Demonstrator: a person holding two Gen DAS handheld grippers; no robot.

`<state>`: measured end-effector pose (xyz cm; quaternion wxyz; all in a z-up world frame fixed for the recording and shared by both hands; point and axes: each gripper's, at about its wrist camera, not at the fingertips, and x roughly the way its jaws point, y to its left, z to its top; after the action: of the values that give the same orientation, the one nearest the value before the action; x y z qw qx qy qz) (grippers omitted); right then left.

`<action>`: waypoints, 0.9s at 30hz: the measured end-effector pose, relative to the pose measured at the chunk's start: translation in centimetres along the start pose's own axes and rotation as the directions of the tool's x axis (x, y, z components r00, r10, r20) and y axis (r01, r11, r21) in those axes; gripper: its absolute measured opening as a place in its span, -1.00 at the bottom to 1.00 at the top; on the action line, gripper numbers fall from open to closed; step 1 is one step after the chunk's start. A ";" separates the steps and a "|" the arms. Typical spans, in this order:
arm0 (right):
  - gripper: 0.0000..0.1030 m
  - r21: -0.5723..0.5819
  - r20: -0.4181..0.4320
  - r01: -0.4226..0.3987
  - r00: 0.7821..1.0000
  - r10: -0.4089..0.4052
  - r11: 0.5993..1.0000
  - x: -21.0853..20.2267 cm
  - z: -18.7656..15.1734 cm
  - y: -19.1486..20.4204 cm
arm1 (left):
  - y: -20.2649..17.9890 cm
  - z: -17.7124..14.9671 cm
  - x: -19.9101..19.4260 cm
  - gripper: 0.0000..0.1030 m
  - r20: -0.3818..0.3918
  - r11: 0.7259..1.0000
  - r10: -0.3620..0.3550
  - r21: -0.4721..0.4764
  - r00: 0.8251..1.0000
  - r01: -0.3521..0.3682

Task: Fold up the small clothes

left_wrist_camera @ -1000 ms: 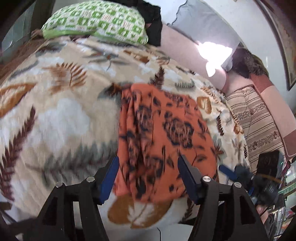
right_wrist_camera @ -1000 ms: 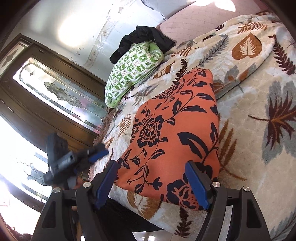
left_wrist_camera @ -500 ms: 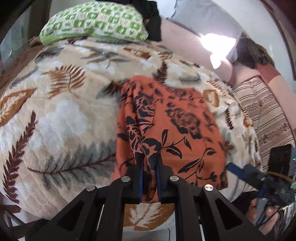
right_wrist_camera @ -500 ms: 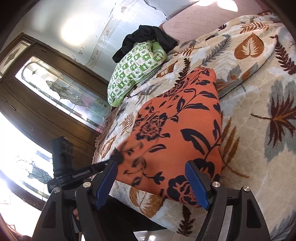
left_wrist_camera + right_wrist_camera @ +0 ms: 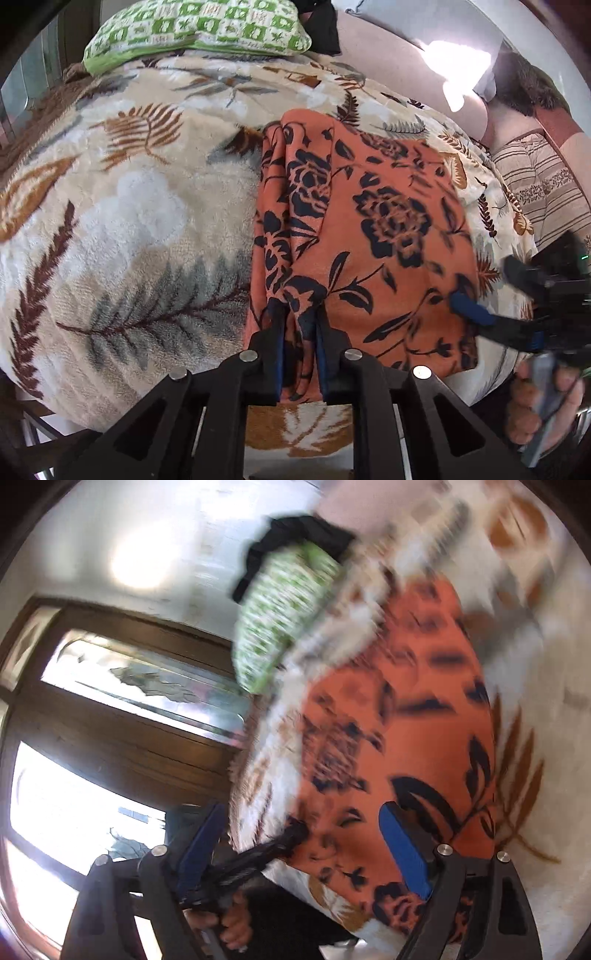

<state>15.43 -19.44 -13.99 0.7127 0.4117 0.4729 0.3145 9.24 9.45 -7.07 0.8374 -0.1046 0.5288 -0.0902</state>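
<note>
— Since the bed (image 5: 140,221) under its plush leaf-print blanket is soft all over, will the cloth slide or drag?

— Drag a little, I'd judge — the pile looks grippy. The orange floral garment (image 5: 388,236) lies flat on the blanket near the bed's near edge, already doubled along its left side, with the green checked pillow (image 5: 199,29) well beyond it.

— How will it handle?

— Thin, limp and light, by the look of it; it will sag from any single hold, so take it at two near corners.

— And the tools?

— The left tool (image 5: 299,354) is clenched on a bunched ridge of the near hem. The right tool (image 5: 295,853) is released, its jaws opening wider, with the garment's near right corner lying between them, not pinched; that view is blurred.
</note>
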 end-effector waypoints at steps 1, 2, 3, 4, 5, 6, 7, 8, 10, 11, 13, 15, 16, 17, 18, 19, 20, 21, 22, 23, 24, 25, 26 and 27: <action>0.71 0.020 0.018 -0.034 0.999 0.033 0.999 -0.1 -0.1 -0.6 | -0.6 0.3 -1.0 -0.68 0.013 1.000 0.008 0.001 1.000 -0.008; 0.71 0.021 0.028 -0.053 0.998 0.053 0.998 -0.3 -0.2 -0.7 | -1.4 0.8 -2.2 -0.67 0.039 1.000 0.005 0.010 0.999 -0.006; 0.71 0.023 0.028 -0.062 0.998 0.062 0.998 -0.5 -0.1 -0.7 | -2.3 1.2 -3.2 -0.65 0.066 1.000 -0.010 0.027 0.998 0.008; 0.71 0.029 0.022 -0.068 0.997 0.068 0.997 -0.4 0.0 -0.9 | -3.4 1.8 -4.1 -0.58 0.097 0.998 -0.030 0.053 0.995 0.025; 0.71 0.032 0.019 -0.073 0.997 0.072 0.997 -0.3 0.0 -1.0 | -4.8 2.4 -4.8 -0.46 0.129 0.995 -0.047 0.089 0.990 0.035; 0.71 0.035 0.019 -0.079 0.997 0.078 0.996 -0.3 0.0 -1.1 | -5.7 2.8 -4.7 -0.39 0.149 0.992 -0.055 0.119 0.987 0.037; 0.71 0.037 0.021 -0.084 0.996 0.083 0.996 -0.3 0.1 -1.2 | -6.3 3.3 -3.9 -0.33 0.151 0.990 -0.053 0.141 0.987 0.032; 0.71 0.040 0.023 -0.090 0.996 0.089 0.995 -0.4 0.1 -1.3 | -6.4 3.8 -2.3 -0.33 0.125 0.989 -0.030 0.146 0.992 0.012; 0.71 0.055 0.020 -0.101 0.995 0.100 0.993 -0.7 0.1 -1.3 | -5.4 4.3 2.9 -0.33 0.022 0.987 0.098 0.124 0.995 -0.100; 0.71 0.058 0.025 -0.113 0.993 0.112 0.992 -1.5 0.2 -1.3 | -4.5 4.1 4.8 -0.34 -0.012 0.983 0.146 0.110 0.989 -0.144; 0.71 0.039 0.059 -0.135 0.989 0.132 0.990 -3.4 0.7 -0.8 | -3.7 3.8 5.1 -0.33 0.021 0.985 0.136 0.100 0.990 -0.138; 0.71 0.039 0.087 -0.173 0.982 0.169 0.984 -5.0 1.8 -0.8 | -3.9 3.8 4.7 -0.33 0.030 0.984 0.141 0.109 0.990 -0.144; 0.71 0.049 0.097 -0.192 0.978 0.187 0.980 -5.3 2.6 -0.9 | -3.9 3.9 4.9 -0.33 0.026 0.984 0.140 0.107 0.990 -0.142; 0.71 0.068 0.099 -0.208 0.975 0.201 0.976 -5.1 3.6 -1.2 | -3.6 3.9 5.1 -0.33 0.024 0.986 0.132 0.098 0.991 -0.134; 0.72 0.091 0.083 -0.234 0.970 0.227 0.968 -4.4 4.5 -1.5 | -3.4 3.8 5.1 -0.33 0.026 0.989 0.122 0.086 0.992 -0.123; 0.72 0.109 0.061 -0.255 0.967 0.249 0.961 -3.4 5.2 -1.9 | -3.1 3.9 5.1 -0.33 0.027 0.991 0.111 0.074 0.993 -0.113; 0.73 0.117 0.037 -0.221 0.975 0.218 0.968 -2.2 5.7 -2.3 | -3.0 3.8 5.1 -0.33 0.029 0.991 0.108 0.075 0.994 -0.110; 0.73 0.130 0.001 -0.145 0.989 0.147 0.981 -0.7 6.0 -3.1 | -3.1 3.8 5.2 -0.33 0.029 0.991 0.109 0.080 0.994 -0.111; 0.73 0.175 -0.026 -0.099 0.994 0.105 0.980 0.5 6.3 -4.2 | -2.9 3.8 5.3 -0.33 0.032 0.991 0.109 0.079 0.994 -0.111; 0.73 0.198 -0.015 -0.112 0.993 0.117 0.974 0.5 6.4 -4.3 | -2.6 3.7 4.9 -0.33 0.035 0.992 0.101 0.074 0.994 -0.104; 0.73 0.183 -0.011 -0.122 0.992 0.126 0.975 0.0 6.6 -3.5 | -2.8 3.7 4.8 -0.33 0.035 0.993 0.096 0.069 0.995 -0.098; 0.74 0.132 0.003 -0.123 0.992 0.124 0.984 -0.9 6.8 -2.3 | -2.7 3.7 4.9 -0.33 0.035 0.994 0.090 0.066 0.995 -0.092; 0.74 0.080 0.034 -0.105 0.994 0.103 0.991 -1.9 7.1 -1.3 | -2.8 3.7 4.9 -0.33 0.035 0.994 0.088 0.066 0.996 -0.090; 0.74 0.058 0.063 -0.095 0.994 0.092 0.994 -2.7 7.6 -0.7 | -2.8 3.7 4.8 -0.33 0.036 0.994 0.085 0.066 0.996 -0.087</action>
<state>21.65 -24.19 -11.86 0.6981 0.4642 0.4410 0.3204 14.52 5.77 -8.95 0.8521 -0.0551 0.5157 -0.0701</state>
